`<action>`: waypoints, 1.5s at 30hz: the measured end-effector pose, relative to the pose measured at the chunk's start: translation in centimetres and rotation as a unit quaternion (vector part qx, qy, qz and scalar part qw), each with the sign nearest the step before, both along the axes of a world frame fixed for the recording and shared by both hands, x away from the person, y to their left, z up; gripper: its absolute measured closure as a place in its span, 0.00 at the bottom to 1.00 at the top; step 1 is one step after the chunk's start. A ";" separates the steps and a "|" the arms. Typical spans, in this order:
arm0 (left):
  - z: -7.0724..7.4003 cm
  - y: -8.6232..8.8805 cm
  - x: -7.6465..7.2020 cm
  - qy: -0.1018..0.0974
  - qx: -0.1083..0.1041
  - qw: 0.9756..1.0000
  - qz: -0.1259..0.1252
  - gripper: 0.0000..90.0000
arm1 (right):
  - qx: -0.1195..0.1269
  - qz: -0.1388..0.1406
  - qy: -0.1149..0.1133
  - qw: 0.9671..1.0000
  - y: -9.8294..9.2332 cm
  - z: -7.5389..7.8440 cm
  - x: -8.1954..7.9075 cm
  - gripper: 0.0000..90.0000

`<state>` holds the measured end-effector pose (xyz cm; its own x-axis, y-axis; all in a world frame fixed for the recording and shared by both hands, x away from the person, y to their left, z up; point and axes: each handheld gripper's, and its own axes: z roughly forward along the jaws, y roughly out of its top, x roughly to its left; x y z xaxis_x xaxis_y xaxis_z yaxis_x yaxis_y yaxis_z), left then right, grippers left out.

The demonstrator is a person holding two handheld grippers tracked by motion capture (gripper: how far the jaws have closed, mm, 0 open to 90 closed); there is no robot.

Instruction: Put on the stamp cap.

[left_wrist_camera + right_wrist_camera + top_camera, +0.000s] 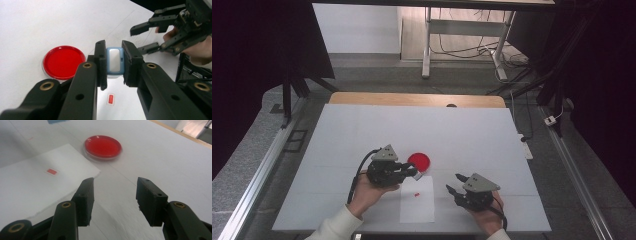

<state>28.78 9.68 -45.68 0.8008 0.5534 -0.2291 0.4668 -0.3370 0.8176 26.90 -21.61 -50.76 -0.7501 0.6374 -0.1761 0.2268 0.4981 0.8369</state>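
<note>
In the high view, the left gripper sat near the middle of the white table, its tips just beside one red dish. One sheet of paper lay between the two hands, bearing one small red mark. The right gripper rested well apart to the right, its two jaws spread with nothing between them. Two grippers, one dish, one sheet and one mark were all that could be counted there.

In the left gripper view, the jaws were pinching one small blue block by its two long sides, held above the table next to the dish and over the sheet's mark. The block looked like rigid plastic with a smooth silvery face, so it was judged light, stiff and somewhat slippery; the flat opposite sides where the pads already pressed seemed the best hold. The other gripper stood farther off, open.

In the right gripper view, the right gripper's jaws stood apart and empty above the table, just off the paper's edge. The dish beyond looked shallow and clear-walled, probably light and easily slid or tipped; its rim would be the place to grasp it. The mark lay flat on the sheet.
</note>
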 end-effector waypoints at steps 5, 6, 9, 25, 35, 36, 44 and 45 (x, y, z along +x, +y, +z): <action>0.1 0.2 0.0 -0.001 -0.001 1.000 0.002 0.84 | 0.003 -0.017 0.007 1.000 -2.3 0.1 -0.2 0.53; 0.1 0.2 0.0 -0.001 -0.002 1.000 0.003 0.84 | 0.004 -0.023 0.008 1.000 -2.9 0.1 -0.3 0.53; 0.2 0.4 0.0 -0.002 -0.002 1.000 0.002 0.84 | 0.009 -0.035 0.009 0.999 -4.4 0.2 -0.3 0.53; 1.1 1.4 0.4 -0.014 -0.016 1.000 0.010 0.84 | 0.023 -0.066 0.011 0.997 -8.6 0.5 -0.1 0.53; 1.6 2.5 0.7 -0.025 -0.016 0.999 0.025 0.84 | 0.015 -0.066 0.013 0.998 -8.9 0.3 0.1 0.53; 1.6 2.6 0.7 -0.026 -0.014 0.999 0.027 0.84 | 0.014 -0.066 0.013 0.998 -8.9 0.3 0.1 0.53; 1.4 3.0 1.2 -0.030 -0.001 0.999 0.041 0.84 | 0.011 -0.066 0.013 0.998 -8.9 0.2 0.2 0.53; 1.3 3.1 1.3 -0.030 0.003 0.999 0.044 0.84 | 0.012 -0.065 0.012 0.998 -8.8 0.2 0.2 0.53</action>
<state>30.08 12.73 -44.36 0.7617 0.6230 -0.1780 0.4444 -0.3024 0.8433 27.10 -30.45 -50.57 -0.6639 0.7342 -0.1423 0.3087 0.4424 0.8420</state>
